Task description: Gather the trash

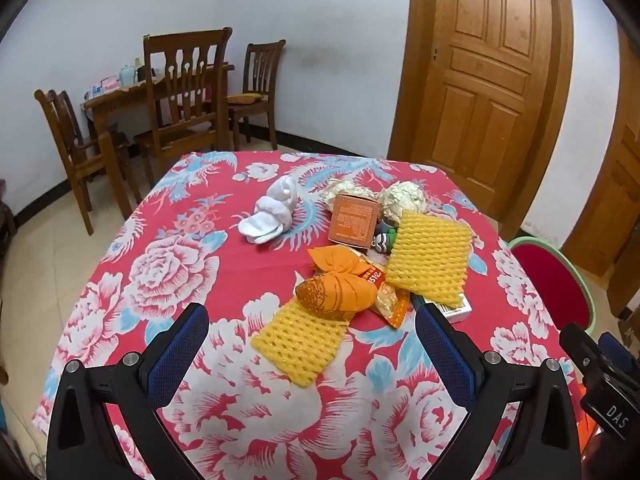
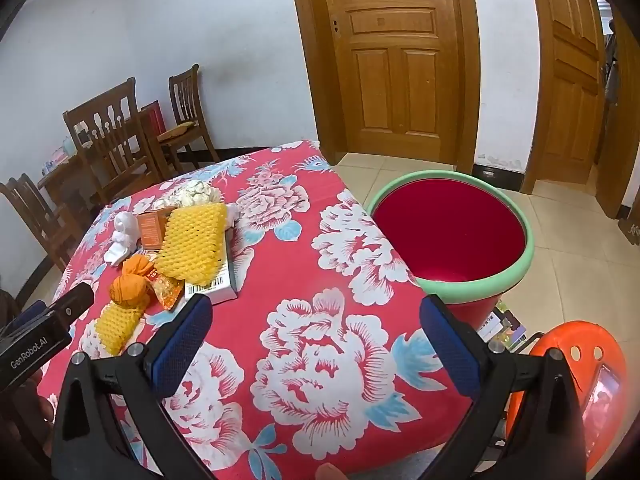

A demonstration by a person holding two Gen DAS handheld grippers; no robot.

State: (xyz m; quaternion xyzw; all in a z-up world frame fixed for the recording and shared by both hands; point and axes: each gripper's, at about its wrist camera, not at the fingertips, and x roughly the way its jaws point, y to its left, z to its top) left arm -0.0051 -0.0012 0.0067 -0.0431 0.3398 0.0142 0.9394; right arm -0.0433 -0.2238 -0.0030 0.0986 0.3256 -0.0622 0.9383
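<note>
Left wrist view: trash pile [image 1: 360, 256] lies just beyond the wide-open, empty left tool [image 1: 312, 344].

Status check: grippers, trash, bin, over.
Left gripper and right gripper open, empty. Trash pile untouched on table. Red bin beside table, nothing blocking.

"genrobot.ai" on left gripper body [image 2: 36, 340], "das" on right gripper body [image 1: 608, 408]
</note>
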